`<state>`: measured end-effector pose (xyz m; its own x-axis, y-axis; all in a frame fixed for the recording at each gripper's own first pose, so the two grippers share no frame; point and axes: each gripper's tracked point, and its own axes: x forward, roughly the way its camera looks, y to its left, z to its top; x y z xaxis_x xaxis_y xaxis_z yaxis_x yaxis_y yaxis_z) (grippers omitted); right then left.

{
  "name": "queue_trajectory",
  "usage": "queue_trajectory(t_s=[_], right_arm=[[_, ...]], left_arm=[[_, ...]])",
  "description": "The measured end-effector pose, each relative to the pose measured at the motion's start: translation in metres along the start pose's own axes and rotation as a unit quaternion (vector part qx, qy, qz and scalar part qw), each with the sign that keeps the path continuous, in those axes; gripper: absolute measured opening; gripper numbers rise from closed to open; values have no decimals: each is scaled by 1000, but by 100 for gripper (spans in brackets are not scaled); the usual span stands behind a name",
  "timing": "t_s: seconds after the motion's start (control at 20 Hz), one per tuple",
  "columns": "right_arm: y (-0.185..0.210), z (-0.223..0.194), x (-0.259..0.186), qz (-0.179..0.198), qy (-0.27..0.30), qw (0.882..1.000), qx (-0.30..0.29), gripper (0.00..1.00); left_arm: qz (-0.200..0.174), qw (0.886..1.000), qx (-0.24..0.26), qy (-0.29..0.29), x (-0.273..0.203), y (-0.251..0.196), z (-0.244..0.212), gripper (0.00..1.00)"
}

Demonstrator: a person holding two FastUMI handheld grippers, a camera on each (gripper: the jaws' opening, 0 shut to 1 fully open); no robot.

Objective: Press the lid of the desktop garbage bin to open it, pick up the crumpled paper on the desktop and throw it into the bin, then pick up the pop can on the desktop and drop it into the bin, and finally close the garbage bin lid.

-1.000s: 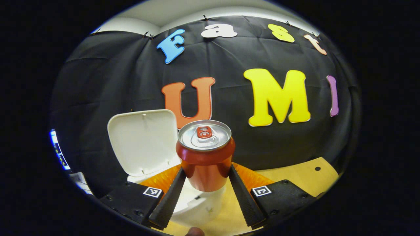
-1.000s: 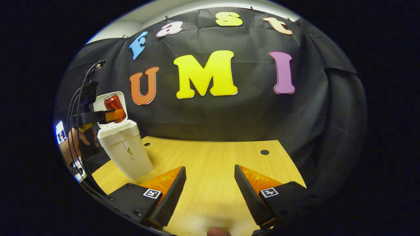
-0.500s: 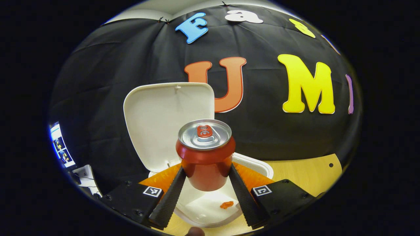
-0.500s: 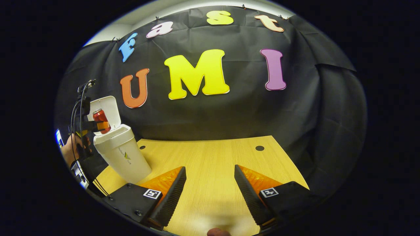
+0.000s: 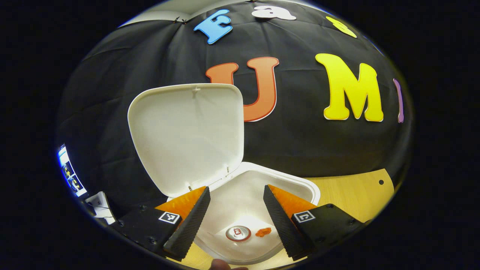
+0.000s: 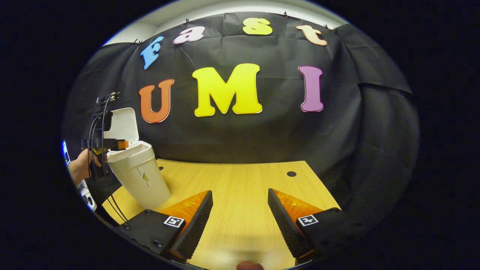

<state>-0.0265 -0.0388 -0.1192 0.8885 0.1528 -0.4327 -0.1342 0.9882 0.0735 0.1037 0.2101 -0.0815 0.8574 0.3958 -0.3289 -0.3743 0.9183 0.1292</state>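
Bin open, pop can (image 5: 238,233) seen at its bottom.

Left gripper view: raised lid (image 5: 185,135) at left, the left gripper (image 5: 234,217) held over the bin (image 5: 300,184), fingers apart, nothing gripped; an orange scrap (image 5: 263,232), possibly a reflection, lies beside the can. Right gripper view: a hand (image 6: 78,167) at far left, then the bin; the right gripper (image 6: 240,217) is held spread over bare table (image 6: 240,180), well apart from the bin.
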Motion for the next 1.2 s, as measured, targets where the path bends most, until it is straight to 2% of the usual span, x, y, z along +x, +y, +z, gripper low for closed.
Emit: queue_trajectory(t_s=[0.05, 0.1, 0.25, 0.45, 0.65, 0.85, 1.05, 1.2], right_arm=[[-8, 0, 1, -8, 1, 1000, 1, 92], [-12, 2, 0, -11, 1, 1000, 4, 92], [-13, 11, 0, -10, -6, 1000, 2, 93], [1, 27, 3, 21, -27, 999, -15, 93], [9, 36, 18, 51, -22, 998, 17, 93], [14, 35, 29, 71, -14, 997, 29, 93], [18, 27, 40, 90, 6, 995, 43, 93], [20, 18, 45, 99, 30, 993, 53, 93]], left_arm=[[2, 1000, -1, -2, -2, -1, 2, 100], [5, 1000, -3, -4, -5, -2, 4, 94], [2, 1000, -22, -20, -17, -9, 16, 94], [22, 998, -24, -49, -37, -9, 44, 94], [62, 990, -37, -121, -55, -3, 106, 93], [92, 980, -51, -167, -58, 5, 169, 93], [140, 972, -79, -173, -49, 35, 203, 93], [175, 968, -98, -153, -33, 58, 209, 93]])
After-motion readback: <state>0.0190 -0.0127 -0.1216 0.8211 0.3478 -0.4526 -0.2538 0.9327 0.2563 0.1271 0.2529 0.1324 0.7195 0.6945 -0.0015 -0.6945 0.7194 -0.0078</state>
